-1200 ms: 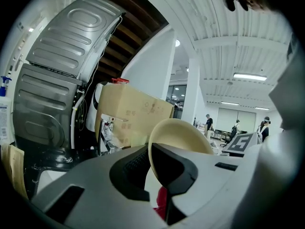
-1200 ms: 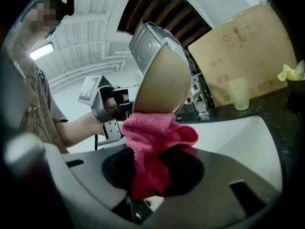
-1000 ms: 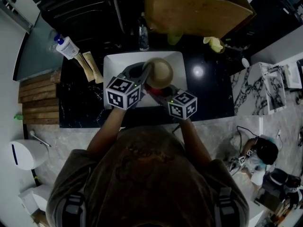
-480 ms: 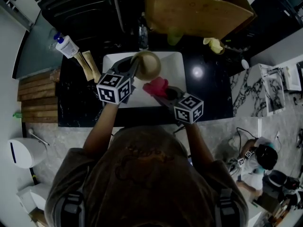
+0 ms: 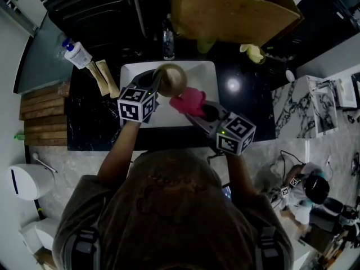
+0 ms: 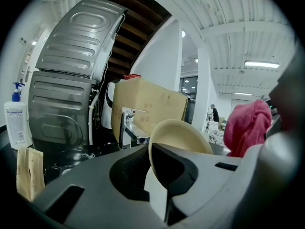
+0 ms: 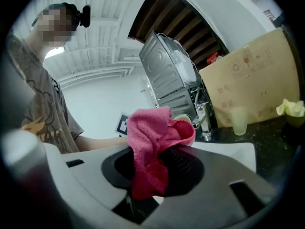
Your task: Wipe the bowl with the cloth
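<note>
Two tools, both clamped. My left tool point(image 5: 156, 83) grips the bowl point(image 5: 173, 79) by its rim above the sink point(image 5: 208, 72); my right tool point(image 5: 197, 112) pinches the pink cloth point(image 5: 188, 101) just beside it.

A white sink point(image 5: 207, 75) is set in the black bench point(image 5: 250, 114), with a tap point(image 5: 167, 38) at its far edge. Behind stands a cardboard box point(image 5: 236, 10), and a pale cup point(image 7: 239, 119) and a yellow lump point(image 7: 291, 108) sit before it. Left of the sink stand two brown packets point(image 5: 106, 79) and a spray bottle point(image 5: 77, 55). Wooden slats point(image 5: 42, 114) lie further left.
</note>
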The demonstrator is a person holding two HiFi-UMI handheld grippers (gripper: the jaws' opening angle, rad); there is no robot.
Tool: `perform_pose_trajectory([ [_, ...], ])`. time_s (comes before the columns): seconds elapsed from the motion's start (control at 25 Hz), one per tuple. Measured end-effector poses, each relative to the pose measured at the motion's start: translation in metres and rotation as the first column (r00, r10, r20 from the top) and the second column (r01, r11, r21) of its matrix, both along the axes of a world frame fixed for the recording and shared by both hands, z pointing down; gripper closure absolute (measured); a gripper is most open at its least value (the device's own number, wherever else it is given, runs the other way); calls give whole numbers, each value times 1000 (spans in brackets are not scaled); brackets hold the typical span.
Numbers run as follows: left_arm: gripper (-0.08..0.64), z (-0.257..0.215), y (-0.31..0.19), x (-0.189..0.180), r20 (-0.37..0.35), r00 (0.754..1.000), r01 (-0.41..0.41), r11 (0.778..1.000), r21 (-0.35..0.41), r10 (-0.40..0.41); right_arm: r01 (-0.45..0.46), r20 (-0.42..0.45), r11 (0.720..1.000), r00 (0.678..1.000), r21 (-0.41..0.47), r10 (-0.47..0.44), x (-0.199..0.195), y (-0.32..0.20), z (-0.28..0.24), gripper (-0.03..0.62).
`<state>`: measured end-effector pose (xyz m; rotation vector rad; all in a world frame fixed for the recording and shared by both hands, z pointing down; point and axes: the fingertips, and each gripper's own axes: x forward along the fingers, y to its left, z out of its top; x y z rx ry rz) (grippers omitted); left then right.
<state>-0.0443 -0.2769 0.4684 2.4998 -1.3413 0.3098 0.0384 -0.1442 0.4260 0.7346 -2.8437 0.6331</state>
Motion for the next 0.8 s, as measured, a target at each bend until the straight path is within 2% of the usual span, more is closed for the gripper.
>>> perform_pose_trajectory([
  [0.2, 543, 6, 4, 13, 14, 1000, -13, 1000, -10, 13, -26, -18, 1000, 1000, 3, 26, -7, -11, -7, 474],
  [0.32, 543, 6, 10, 25, 23, 999, -38, 999, -5, 38, -42, -60, 999, 997, 5, 42, -11, -21, 0, 474],
  [0.48, 543, 6, 18, 41, 50, 996, -75, 997, 8, 74, -22, -126, 1000, 992, 21, 24, -20, -29, 6, 472],
  [0.68, 543, 6, 26, 50, 40, 995, -89, 996, -2, 89, -16, -156, 1000, 988, -1, 16, -25, -39, 13, 472],
  [0.8, 544, 6, 26, 49, 58, 995, -88, 996, 18, 87, -28, -179, 1000, 984, -11, 25, -23, -46, 18, 473],
])
